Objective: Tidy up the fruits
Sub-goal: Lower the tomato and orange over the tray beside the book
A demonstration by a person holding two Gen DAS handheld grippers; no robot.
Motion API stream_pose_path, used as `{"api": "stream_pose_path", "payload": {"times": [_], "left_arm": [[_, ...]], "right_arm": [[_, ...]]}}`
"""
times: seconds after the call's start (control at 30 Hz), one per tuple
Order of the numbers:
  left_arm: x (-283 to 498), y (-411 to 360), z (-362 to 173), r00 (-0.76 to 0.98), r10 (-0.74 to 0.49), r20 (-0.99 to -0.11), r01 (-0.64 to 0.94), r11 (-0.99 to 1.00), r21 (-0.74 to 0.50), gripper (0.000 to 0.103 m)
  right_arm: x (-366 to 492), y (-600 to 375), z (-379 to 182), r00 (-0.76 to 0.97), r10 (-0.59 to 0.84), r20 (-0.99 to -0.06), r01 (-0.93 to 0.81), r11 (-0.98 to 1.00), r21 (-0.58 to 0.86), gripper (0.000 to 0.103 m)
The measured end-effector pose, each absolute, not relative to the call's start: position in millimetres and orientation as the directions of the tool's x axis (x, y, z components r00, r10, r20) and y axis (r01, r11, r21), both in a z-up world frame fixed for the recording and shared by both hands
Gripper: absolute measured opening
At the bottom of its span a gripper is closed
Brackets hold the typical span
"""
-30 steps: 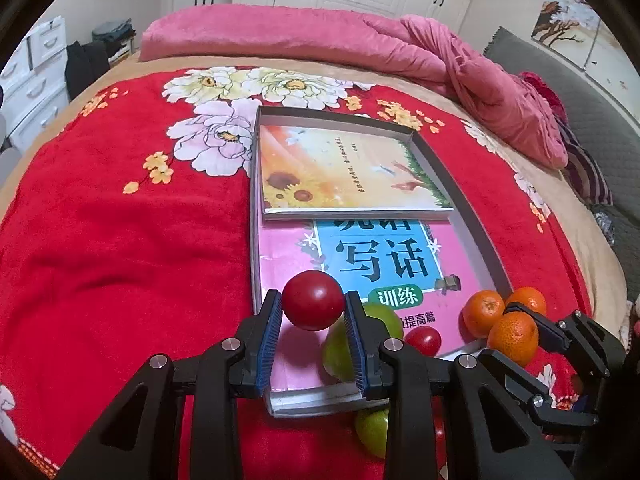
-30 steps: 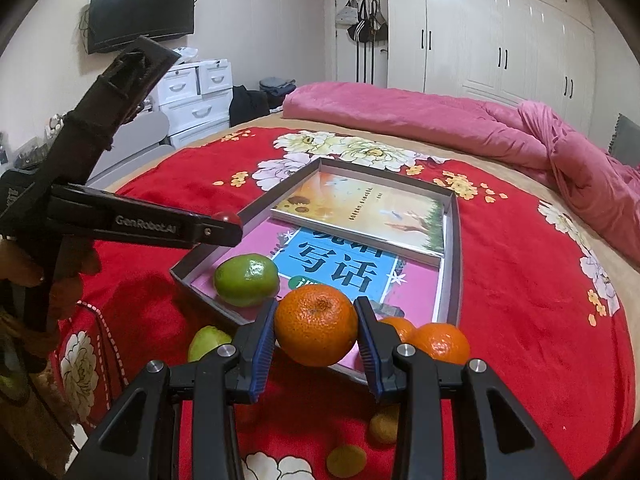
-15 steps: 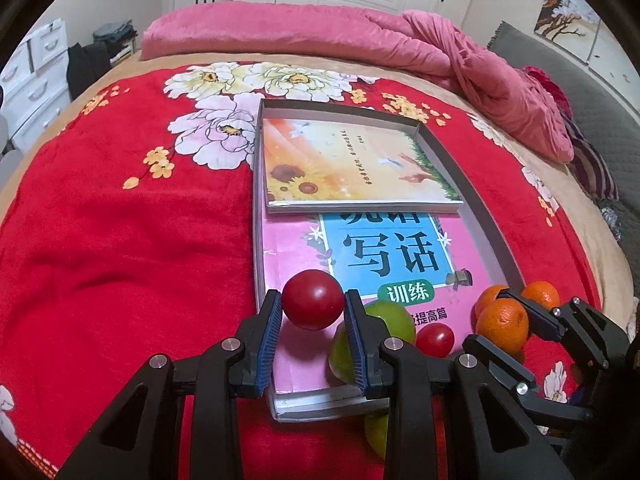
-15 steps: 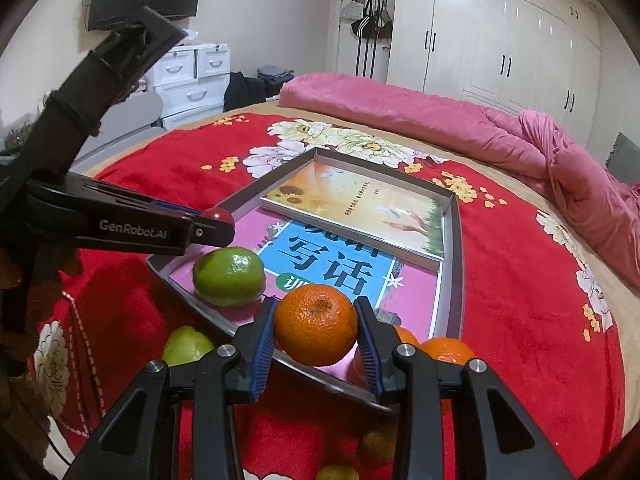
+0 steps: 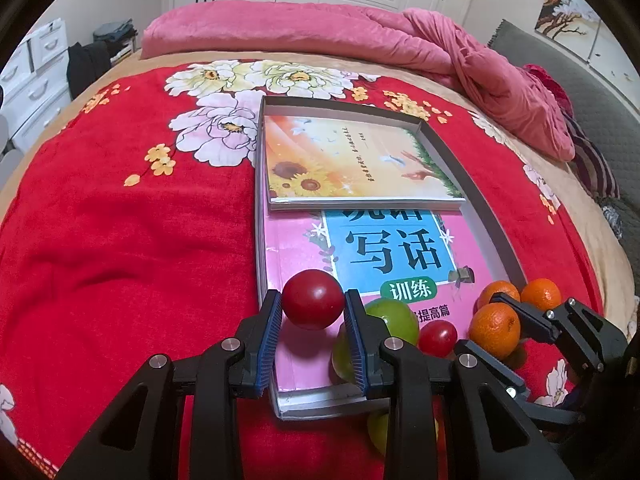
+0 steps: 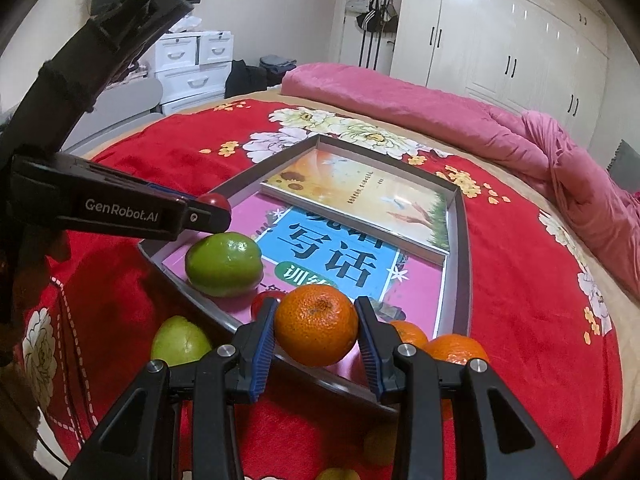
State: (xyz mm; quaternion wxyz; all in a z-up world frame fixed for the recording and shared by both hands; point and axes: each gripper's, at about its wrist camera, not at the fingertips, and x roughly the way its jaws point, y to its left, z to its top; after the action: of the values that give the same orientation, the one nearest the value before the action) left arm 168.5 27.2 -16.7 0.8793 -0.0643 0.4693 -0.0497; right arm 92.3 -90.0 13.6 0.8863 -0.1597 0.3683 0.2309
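My left gripper (image 5: 313,312) is shut on a red tomato (image 5: 313,299) and holds it over the near left corner of the grey tray (image 5: 476,204). My right gripper (image 6: 316,330) is shut on an orange (image 6: 316,324) above the tray's near edge (image 6: 460,276); it also shows in the left wrist view (image 5: 494,330). In the tray lie a green fruit (image 6: 224,264) and a small red tomato (image 5: 438,338). Two more oranges (image 5: 540,294) sit on the blanket by the tray's corner. Another green fruit (image 6: 180,342) lies outside the tray.
Two books fill the tray: a sunflower book (image 5: 352,164) at the far end and a pink book (image 5: 384,256) under it. The tray lies on a red flowered blanket (image 5: 120,240). A rolled pink duvet (image 5: 360,36) lies at the back. White drawers (image 6: 192,64) stand beside the bed.
Both grippers have moved a little forward over the tray's near end, each still holding its fruit. The right gripper's orange has come nearer the tray.
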Motion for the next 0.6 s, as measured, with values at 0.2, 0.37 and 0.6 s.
{"api": "stream_pose_path", "payload": {"times": [0.2,0.37,0.6], "left_arm": [[168.1,26.9,-17.0,0.552,-0.147,-0.821,0.029,0.987,-0.157,0.033],[169.8,25.0,-16.0,0.543,-0.14,-0.828,0.038,0.989,-0.142,0.033],[179.1,18.5,-15.6,0.508,-0.107,-0.854,0.056,0.994,-0.091,0.033]], "right_arm": [[91.1,-90.0,13.6,0.621,0.292,-0.728,-0.526,0.843,-0.11,0.039],[90.6,-91.1,14.7,0.612,0.309,-0.728,-0.531,0.843,-0.088,0.043],[88.3,-91.3,17.6,0.611,0.321,-0.724,-0.537,0.84,-0.081,0.046]]}}
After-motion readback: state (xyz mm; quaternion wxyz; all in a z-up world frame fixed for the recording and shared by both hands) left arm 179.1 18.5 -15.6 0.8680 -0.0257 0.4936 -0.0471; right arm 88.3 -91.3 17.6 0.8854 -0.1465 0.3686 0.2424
